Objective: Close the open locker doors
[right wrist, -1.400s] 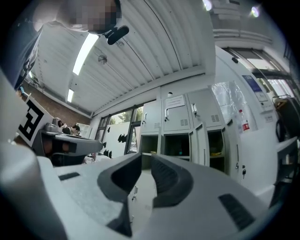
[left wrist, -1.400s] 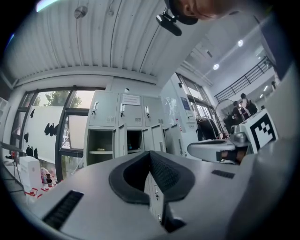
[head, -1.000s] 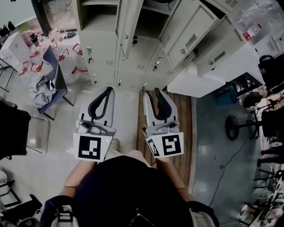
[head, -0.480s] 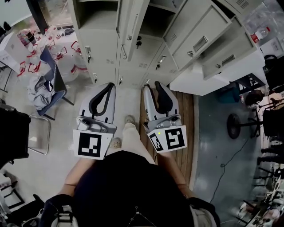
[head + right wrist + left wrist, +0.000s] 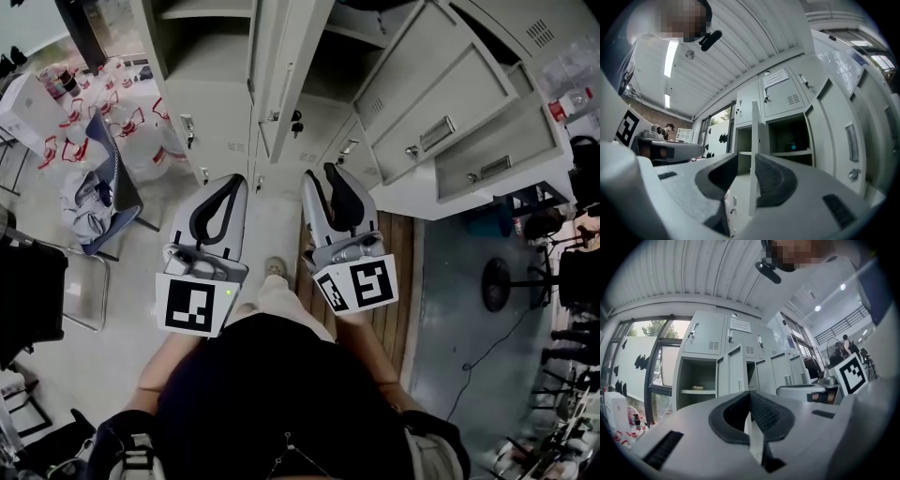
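Head view: left claw [image 5: 228, 180] has its tips together and is empty; right claw [image 5: 328, 171] has its jaws apart and is empty. Both point at the lockers [image 5: 211, 103], apart from the open door [image 5: 281, 66].
Left gripper view: tips meet; the open door stands ahead.
Right gripper view: the open door's edge shows beyond the parted jaws.

Grey left claw [image 5: 234, 180], right claw [image 5: 317, 172], black-white marker cubes [image 5: 196, 308], dark top [image 5: 272, 394]

Lockers [image 5: 220, 103] cut off at head view's top edge. Small item [image 5: 697, 387] on shelf [image 5: 686, 391] too small to tell. Open compartment [image 5: 790, 136] dark inside.
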